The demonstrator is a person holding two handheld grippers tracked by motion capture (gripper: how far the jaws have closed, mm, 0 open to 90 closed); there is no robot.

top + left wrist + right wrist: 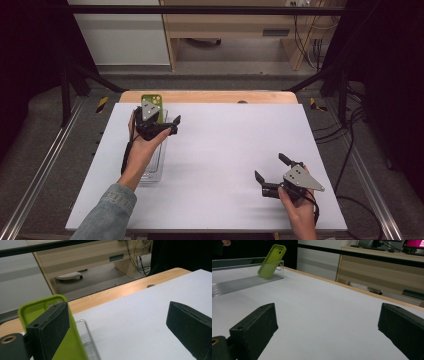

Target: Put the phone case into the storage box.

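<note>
Here the green phone case [151, 98] stands in the far end of a clear tray [156, 170] at the left side of the white table [225, 150], its long axis tilted up and leaning against the tray's end wall, camera cutout at the top. The left gripper [167, 126] hovers over the tray with its jaws wide apart, one jaw just beside the case in the left gripper view. The right gripper [270, 167] sits near the table's right front, jaws spread and holding nothing
</note>
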